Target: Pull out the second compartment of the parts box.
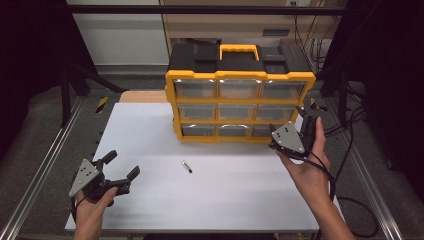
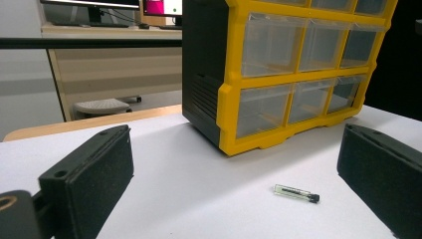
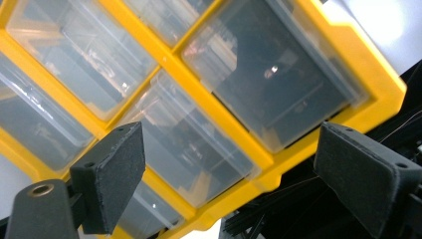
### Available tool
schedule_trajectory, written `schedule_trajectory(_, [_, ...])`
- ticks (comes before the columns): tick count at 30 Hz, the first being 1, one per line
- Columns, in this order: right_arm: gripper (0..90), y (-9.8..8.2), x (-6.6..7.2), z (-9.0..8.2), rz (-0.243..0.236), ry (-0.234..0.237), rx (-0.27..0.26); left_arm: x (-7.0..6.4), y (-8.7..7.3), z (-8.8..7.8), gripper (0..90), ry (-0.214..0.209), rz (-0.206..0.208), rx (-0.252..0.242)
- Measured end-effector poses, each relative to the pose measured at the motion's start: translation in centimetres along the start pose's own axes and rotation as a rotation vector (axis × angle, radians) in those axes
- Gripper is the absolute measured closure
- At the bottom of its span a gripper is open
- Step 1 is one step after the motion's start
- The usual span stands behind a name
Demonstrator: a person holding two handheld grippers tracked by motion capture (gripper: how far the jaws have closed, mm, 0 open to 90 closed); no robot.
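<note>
Both hands come in at the near edge of the bench point(image 1: 150, 210), each holding a gripper. Left gripper point(image 1: 121, 166) sits well in front of the yellow and black drawer cabinet point(image 1: 240, 97) and off to its left, jaws wide apart with nothing between them. Between that gripper and the cabinet's front, a small clear vial with a dark cap point(image 1: 187, 166) lies on its side on the white surface; in the left gripper view the vial point(image 2: 296, 193) rests just ahead of the spread jaws. Right gripper point(image 1: 303, 116) is held up at the cabinet's lower right corner, close to the clear drawers point(image 3: 199, 144), its jaws also apart and empty.
</note>
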State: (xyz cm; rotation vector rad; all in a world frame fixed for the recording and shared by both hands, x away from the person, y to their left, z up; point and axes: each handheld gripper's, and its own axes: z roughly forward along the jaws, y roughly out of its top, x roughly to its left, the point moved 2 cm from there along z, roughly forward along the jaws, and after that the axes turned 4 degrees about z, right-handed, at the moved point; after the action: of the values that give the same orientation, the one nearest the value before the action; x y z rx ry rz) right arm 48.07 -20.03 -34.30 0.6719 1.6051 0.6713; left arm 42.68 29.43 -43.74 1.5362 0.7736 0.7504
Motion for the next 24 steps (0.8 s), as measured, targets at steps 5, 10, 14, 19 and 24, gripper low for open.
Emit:
schedule_trajectory(5, [15.5, 0.9, 0.3, -0.1, -0.041, -0.007, -0.014, 0.0, 0.0, 0.0, 1.3, 0.001, 0.004, 0.002])
schedule_trajectory(10, [20.0, 1.7, 0.7, 0.1, -0.077, 0.002, -0.027, 0.0, 0.0, -0.1, 1.3, 0.004, 0.006, 0.0])
schedule_trajectory(14, [25.5, 2.4, 1.2, 0.3, -0.106, 0.014, -0.036, 0.0, 0.0, -0.1, 1.3, 0.005, 0.005, 0.001])
schedule_trajectory(19, [29.7, 2.9, 1.8, 0.5, -0.131, 0.021, -0.046, 0.1, 0.0, -0.1, 1.4, 0.006, 0.006, 0.001])
schedule_trajectory(24, [33.3, 3.4, 2.4, 0.7, -0.153, 0.021, -0.054, 0.0, 0.0, -0.1, 1.4, 0.004, 0.01, 0.005])
